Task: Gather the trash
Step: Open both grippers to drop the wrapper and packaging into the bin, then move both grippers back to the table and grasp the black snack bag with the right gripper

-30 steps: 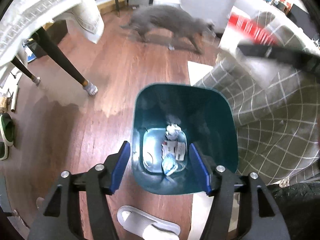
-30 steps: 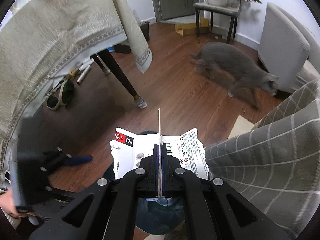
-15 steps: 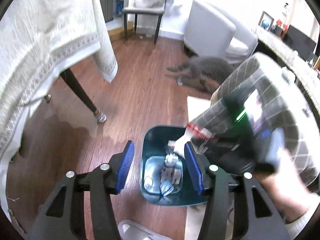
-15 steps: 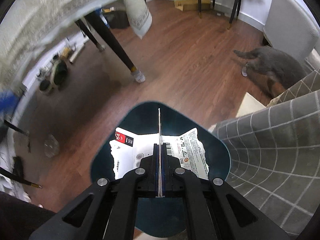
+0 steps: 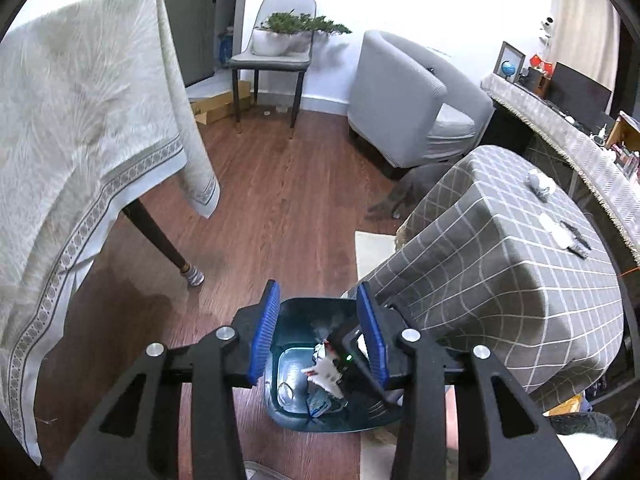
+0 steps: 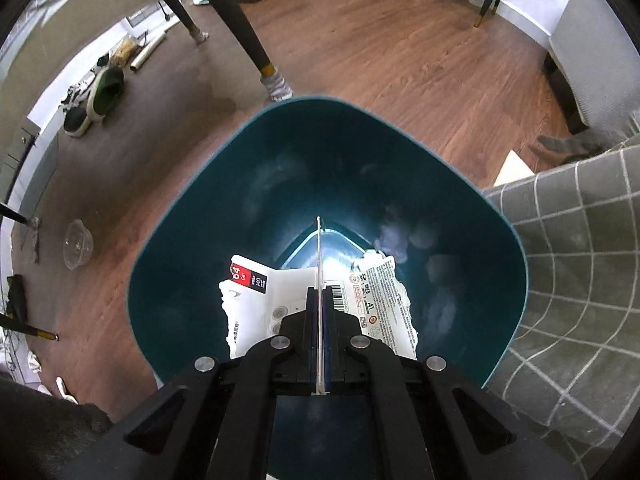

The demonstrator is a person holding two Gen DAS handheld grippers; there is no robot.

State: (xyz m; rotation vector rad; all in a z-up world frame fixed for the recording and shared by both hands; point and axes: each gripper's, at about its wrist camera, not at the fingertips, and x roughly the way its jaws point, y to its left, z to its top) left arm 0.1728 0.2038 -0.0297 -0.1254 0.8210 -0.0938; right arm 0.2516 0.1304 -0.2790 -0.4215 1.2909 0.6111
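Observation:
A teal trash bin (image 6: 460, 208) stands on the wood floor beside a grey checked table. My right gripper (image 6: 320, 300) is shut on a torn white card package (image 6: 256, 300) with a red and black label, held inside the bin's mouth. In the left wrist view the bin (image 5: 296, 308) is below, with several crumpled wrappers (image 5: 320, 376) on its bottom, and the right gripper (image 5: 352, 352) with the package reaches in from the right. My left gripper (image 5: 318, 332) is open and empty above the bin.
A table with a cream cloth (image 5: 80, 128) and dark leg (image 5: 160, 240) stands left. The grey checked table (image 5: 500, 260) carries small white items. A grey armchair (image 5: 412, 100), a chair with a plant (image 5: 276, 52), slippers (image 6: 100, 96) and a grey cat (image 5: 400, 196) are around.
My right gripper has moved down into the bin's mouth with the package. My left gripper has risen and tilted up. The cat has gone behind the checked table.

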